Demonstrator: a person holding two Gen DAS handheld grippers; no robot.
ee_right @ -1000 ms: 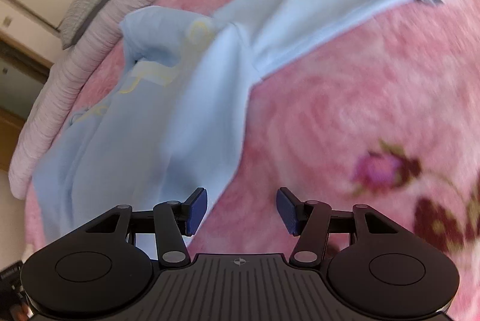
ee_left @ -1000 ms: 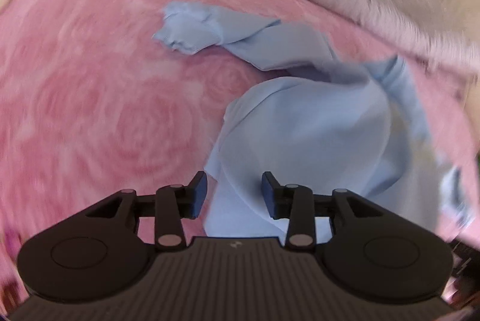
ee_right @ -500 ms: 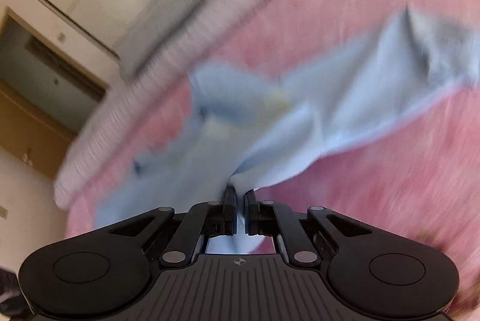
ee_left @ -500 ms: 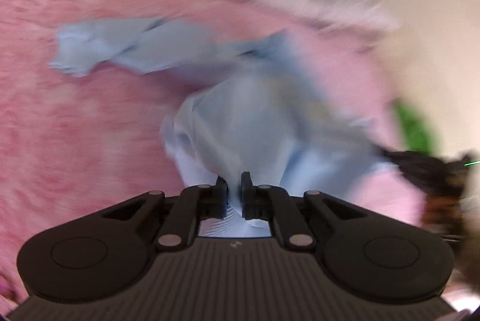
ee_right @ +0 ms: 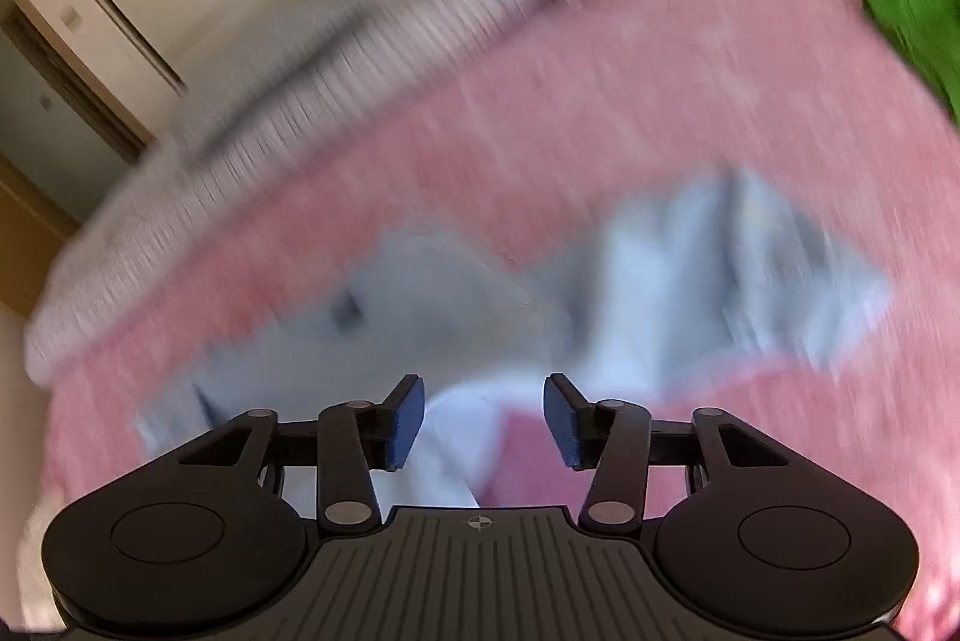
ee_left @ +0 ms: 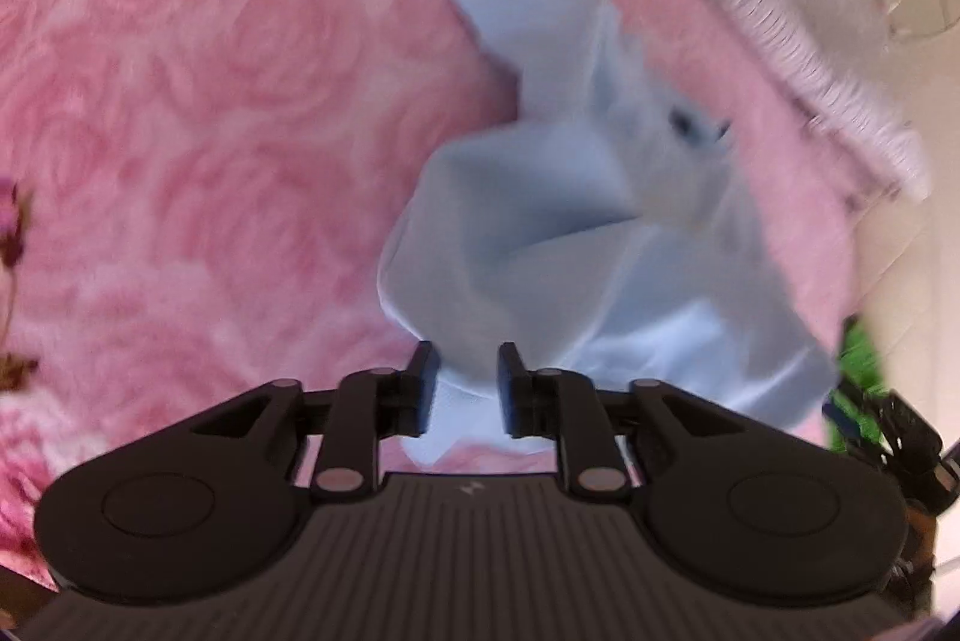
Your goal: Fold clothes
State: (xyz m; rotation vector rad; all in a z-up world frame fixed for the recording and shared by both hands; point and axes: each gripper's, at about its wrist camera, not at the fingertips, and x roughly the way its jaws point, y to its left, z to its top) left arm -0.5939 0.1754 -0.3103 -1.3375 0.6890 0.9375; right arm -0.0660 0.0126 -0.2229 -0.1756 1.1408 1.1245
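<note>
The pale blue garment lies bunched and unfolded on the pink blanket just ahead of your left gripper and right gripper, both opening and gripping nothing, so every fold remains.

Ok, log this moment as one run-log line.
garment: light blue garment crumpled on pink blanket | left gripper: jaws opening, cloth between | right gripper: jaws opening, cloth edge between | fold: not done

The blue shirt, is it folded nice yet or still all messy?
Still messy. The blue shirt lies crumpled in a bunched heap on the pink blanket, one twisted part trailing away.
</note>
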